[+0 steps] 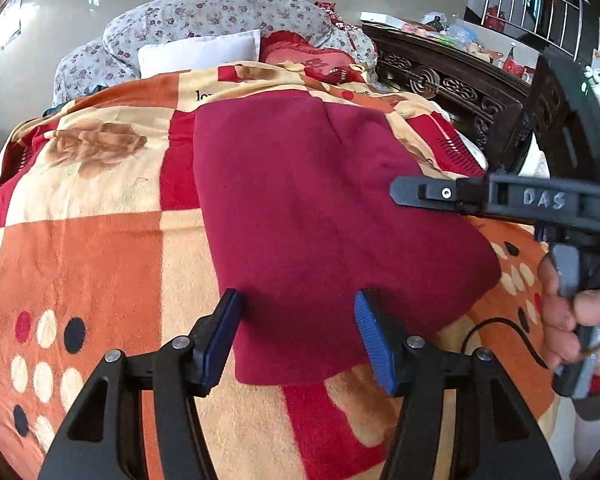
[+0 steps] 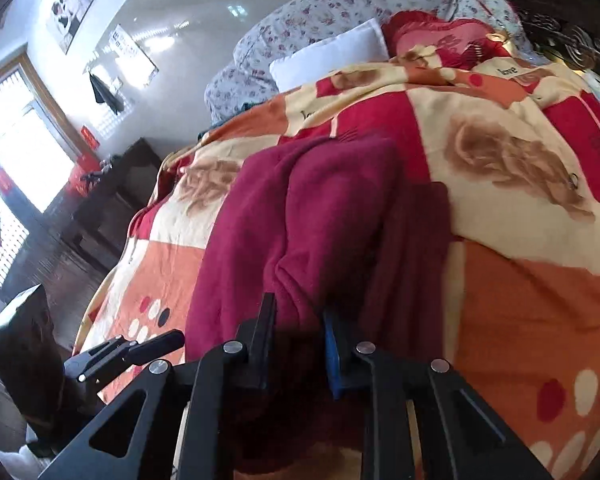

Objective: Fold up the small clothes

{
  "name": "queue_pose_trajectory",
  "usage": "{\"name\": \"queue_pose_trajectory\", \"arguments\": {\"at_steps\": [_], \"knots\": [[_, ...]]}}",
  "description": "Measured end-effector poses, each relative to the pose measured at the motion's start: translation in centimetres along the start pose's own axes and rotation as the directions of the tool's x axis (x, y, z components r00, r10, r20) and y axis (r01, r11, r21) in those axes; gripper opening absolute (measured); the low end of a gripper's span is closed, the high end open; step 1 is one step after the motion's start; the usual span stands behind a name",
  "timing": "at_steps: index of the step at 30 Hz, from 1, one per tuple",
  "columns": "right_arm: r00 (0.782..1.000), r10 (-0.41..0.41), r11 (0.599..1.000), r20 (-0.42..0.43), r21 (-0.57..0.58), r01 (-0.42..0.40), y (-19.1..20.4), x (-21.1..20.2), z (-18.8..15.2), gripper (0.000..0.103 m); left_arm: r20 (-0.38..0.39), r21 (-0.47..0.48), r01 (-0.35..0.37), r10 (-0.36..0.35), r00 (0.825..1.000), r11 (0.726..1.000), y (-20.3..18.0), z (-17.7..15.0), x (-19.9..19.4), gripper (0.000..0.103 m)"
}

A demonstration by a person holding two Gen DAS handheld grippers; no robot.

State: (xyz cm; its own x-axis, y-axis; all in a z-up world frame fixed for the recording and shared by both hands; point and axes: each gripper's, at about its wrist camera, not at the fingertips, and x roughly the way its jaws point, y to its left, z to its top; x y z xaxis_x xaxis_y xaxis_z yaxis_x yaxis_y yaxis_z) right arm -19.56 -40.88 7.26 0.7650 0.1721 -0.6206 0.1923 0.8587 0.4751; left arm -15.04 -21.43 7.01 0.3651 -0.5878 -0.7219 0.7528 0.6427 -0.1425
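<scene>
A dark red fleece garment (image 1: 320,208) lies folded flat on the patterned blanket (image 1: 100,248). My left gripper (image 1: 296,300) is open, its blue pads (image 1: 374,336) astride the garment's near edge, holding nothing. My right gripper (image 1: 396,192) reaches in from the right over the garment's right side. In the right wrist view the garment (image 2: 300,216) bunches up in front of the right gripper (image 2: 300,316), and a fold of it sits between the narrowly spaced fingers (image 2: 266,320). The left gripper (image 2: 152,344) shows at lower left.
A white pillow (image 1: 200,54), a floral quilt (image 1: 220,16) and a red cushion (image 1: 300,54) lie at the bed's head. A carved dark wood headboard (image 1: 440,76) runs along the right. A black cable (image 1: 500,332) lies near the garment's right corner.
</scene>
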Motion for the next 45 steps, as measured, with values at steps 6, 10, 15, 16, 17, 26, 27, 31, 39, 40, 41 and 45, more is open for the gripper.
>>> {"name": "queue_pose_trajectory", "arguments": {"at_steps": [6, 10, 15, 16, 17, 26, 27, 31, 39, 40, 41, 45], "knots": [[0.993, -0.119, 0.992, 0.024, -0.031, 0.119, -2.0, 0.1, -2.4, 0.020, 0.009, -0.002, -0.034, 0.034, 0.999, 0.999, 0.7, -0.4, 0.8, 0.063], [0.996, -0.088, 0.996, 0.035, -0.005, 0.088, -2.3, -0.8, -2.4, 0.024, -0.034, -0.048, -0.014, 0.012, 0.999, 0.999, 1.3, -1.1, 2.5, 0.063], [0.981, -0.122, 0.992, 0.153, -0.023, 0.127, -0.2, -4.0, 1.0, 0.030, 0.019, -0.022, -0.052, 0.052, 0.998, 0.998, 1.0, -0.2, 0.9, 0.063], [0.975, -0.135, 0.988, 0.178, -0.044, 0.145, 0.4, -4.0, 2.1, 0.030, 0.031, -0.024, -0.054, 0.055, 0.998, 0.998, 0.8, 0.1, 0.8, 0.063], [0.973, -0.140, 0.987, 0.183, -0.055, 0.153, 0.8, -3.5, 2.9, 0.030, 0.038, -0.031, -0.050, 0.051, 0.998, 0.998, 0.6, 0.4, 0.8, 0.063], [0.955, -0.295, 0.954, 0.038, -0.045, 0.296, -2.3, 4.7, 5.9, 0.027, 0.075, 0.032, -0.094, 0.092, 0.993, 0.995, -1.5, 0.5, 2.5, 0.073], [0.958, -0.286, 0.958, 0.037, -0.028, 0.287, -2.9, 4.8, 5.9, 0.027, 0.079, 0.040, -0.097, 0.094, 0.992, 0.994, -1.6, 0.5, 2.6, 0.074], [0.957, -0.286, 0.956, 0.047, -0.057, 0.289, -1.7, 3.4, 5.5, 0.030, 0.072, 0.037, -0.099, 0.096, 0.993, 0.994, -1.5, 0.4, 2.8, 0.076], [0.975, -0.191, 0.971, 0.112, -0.121, 0.204, 2.9, -2.4, 1.2, 0.052, 0.060, 0.015, -0.096, 0.095, 0.994, 0.995, -1.2, 0.4, 2.9, 0.076], [0.972, -0.212, 0.965, 0.099, -0.136, 0.225, 3.1, -2.3, 0.4, 0.054, 0.059, 0.011, -0.096, 0.095, 0.994, 0.995, -1.1, 0.4, 2.9, 0.076], [0.969, -0.235, 0.958, 0.079, -0.147, 0.245, 2.9, -1.8, -0.2, 0.054, 0.058, 0.008, -0.095, 0.095, 0.994, 0.995, -1.1, 0.3, 2.9, 0.077], [0.959, -0.285, 0.952, -0.011, -0.124, 0.281, 0.3, 1.2, -2.7, 0.056, 0.028, -0.019, -0.056, 0.057, 0.998, 0.998, -0.4, 0.5, 2.7, 0.077]]}}
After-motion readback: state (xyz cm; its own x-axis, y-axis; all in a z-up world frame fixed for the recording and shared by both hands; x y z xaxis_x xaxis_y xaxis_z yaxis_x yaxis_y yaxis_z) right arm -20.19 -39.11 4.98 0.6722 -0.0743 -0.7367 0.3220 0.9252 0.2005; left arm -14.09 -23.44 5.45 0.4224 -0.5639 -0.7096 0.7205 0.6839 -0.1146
